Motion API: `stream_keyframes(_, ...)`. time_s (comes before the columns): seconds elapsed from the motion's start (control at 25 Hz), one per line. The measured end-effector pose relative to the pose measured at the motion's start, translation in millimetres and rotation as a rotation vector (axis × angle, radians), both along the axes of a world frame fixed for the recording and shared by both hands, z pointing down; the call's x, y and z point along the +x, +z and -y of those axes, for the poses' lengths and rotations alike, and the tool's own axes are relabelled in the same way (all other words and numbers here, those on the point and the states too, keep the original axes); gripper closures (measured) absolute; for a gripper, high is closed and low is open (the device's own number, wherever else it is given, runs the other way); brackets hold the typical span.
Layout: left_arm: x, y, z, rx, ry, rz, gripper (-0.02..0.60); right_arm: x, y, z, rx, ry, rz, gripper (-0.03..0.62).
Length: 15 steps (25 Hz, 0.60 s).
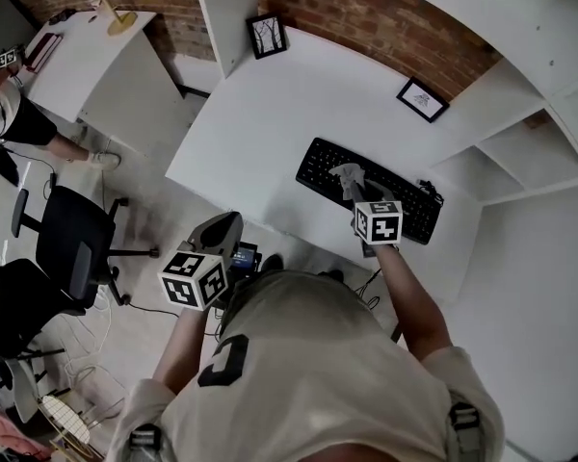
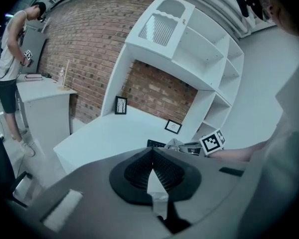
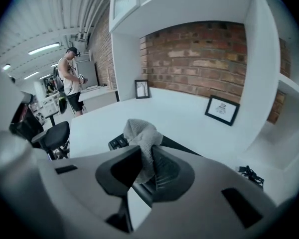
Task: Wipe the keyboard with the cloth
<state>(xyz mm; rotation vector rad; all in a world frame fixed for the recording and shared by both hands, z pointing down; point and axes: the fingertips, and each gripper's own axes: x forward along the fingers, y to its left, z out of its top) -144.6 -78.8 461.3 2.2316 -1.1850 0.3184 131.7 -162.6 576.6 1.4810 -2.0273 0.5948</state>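
A black keyboard (image 1: 328,165) lies on the white desk (image 1: 260,123), angled toward the right. My right gripper (image 1: 359,196) hangs over the keyboard's middle, shut on a grey cloth (image 1: 349,178) that bunches out past its jaws. In the right gripper view the cloth (image 3: 143,139) is pinched between the pads, with the keyboard (image 3: 117,142) just beneath. My left gripper (image 1: 220,234) stays off the desk's near edge, jaws together and holding nothing. In the left gripper view the keyboard (image 2: 154,144) shows small behind the closed fingertips (image 2: 151,159).
Two framed pictures (image 1: 267,35) (image 1: 422,99) lean against the brick wall at the desk's back. A cable (image 1: 431,192) lies by the keyboard's right end. Black office chairs (image 1: 72,243) stand at left. A person (image 1: 10,114) stands by another desk (image 1: 77,46) far left.
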Motion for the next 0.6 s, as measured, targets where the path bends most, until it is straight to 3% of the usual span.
stream_keyframes(0.24,-35.1,8.2,8.8,-0.054,0.029,0.008,0.578,-67.3,8.4,45.9,-0.055,-0.003,0.038,0.549)
stream_keyframes(0.4,-15.4,-11.5,12.7,-0.020,0.128,0.052,0.578,-75.2,20.1,53.1,-0.102,0.027,0.056,0.549)
stream_keyframes(0.48,-9.1,-18.4,24.5,0.008,0.123,0.064,0.578,-85.1,25.5,61.5,-0.100,-0.017,0.041,0.549)
stream_keyframes(0.6,-0.7,-15.2,28.9,-0.011,0.106,0.042,0.577,-95.9,37.6,68.5,-0.106,-0.053,-0.002,0.549)
